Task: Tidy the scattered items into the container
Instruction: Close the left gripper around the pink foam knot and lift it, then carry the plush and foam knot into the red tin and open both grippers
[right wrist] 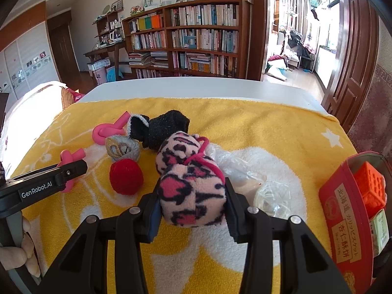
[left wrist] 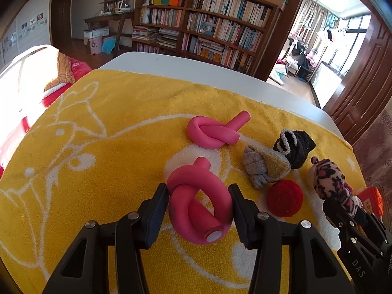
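Red oblong tin point(right wrist: 343, 223) is sitting to the right — nearer the right tool point(right wrist: 193, 201) gripping the leopard-print fleece bundle point(right wrist: 191, 186); the left tool point(left wrist: 199, 207) is clamping a pink knotted foam tube point(left wrist: 199, 203).

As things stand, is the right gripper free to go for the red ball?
Probably not yet: the right gripper is shut on the leopard-print plush. The red ball lies uncovered nearby on the yellow towel, so nothing else blocks it.

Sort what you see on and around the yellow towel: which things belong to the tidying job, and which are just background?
Job: near pink foam knot, far pink foam knot, leopard plush, red ball, grey sock, black sock, red tin.
Background: bookshelf, bed.
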`<state>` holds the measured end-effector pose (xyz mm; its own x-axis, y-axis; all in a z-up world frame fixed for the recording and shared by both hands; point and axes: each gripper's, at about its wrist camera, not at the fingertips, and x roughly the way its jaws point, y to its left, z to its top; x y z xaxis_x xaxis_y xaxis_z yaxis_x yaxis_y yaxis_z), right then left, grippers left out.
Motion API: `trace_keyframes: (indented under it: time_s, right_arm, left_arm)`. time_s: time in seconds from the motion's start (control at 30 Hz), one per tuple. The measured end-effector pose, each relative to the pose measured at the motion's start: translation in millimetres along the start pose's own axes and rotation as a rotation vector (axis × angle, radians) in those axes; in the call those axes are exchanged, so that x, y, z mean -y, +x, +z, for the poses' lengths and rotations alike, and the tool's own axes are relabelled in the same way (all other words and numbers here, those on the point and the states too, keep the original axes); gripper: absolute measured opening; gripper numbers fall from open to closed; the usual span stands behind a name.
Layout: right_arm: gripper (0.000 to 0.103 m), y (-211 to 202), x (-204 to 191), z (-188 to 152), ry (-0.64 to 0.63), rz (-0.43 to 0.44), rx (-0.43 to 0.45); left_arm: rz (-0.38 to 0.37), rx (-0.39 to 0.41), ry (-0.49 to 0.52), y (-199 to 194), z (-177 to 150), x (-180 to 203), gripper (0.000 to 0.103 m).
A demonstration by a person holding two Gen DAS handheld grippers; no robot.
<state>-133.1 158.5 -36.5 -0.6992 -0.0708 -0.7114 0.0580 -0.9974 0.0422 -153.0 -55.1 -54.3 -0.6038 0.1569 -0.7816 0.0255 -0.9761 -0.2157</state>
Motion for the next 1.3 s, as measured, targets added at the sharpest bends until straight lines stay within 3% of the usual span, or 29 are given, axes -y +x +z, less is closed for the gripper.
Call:
trace_keyframes:
  time_s: [0.37, 0.5, 0.67, 0.97, 1.3]
  right_arm:
    - [0.047, -43, 29, 22, 0.104, 0.016, 0.088]
    - [0.047, -75, 61, 24, 0.178, 0.027, 0.136]
    - [0.048, -115, 124, 9, 0.265, -0.043, 0.183]
    - [0.048, -147, 232, -21, 0.415, -0.229, 0.161]
    - [0.048, -146, 265, -45, 0.455, -0.241, 0.109]
  left_arm:
    - [-0.107, 0.072, 0.089, -48, -1, 56, 0.052]
    - [-0.154, 0.092, 0.144, -64, -2, 86, 0.052]
    - [-0.243, 0.090, 0.215, -73, -5, 135, 0.052]
    - [-0.369, 0.062, 0.364, -77, -22, 231, 0.052]
    - [-0.473, 0.014, 0.458, -70, -36, 313, 0.052]
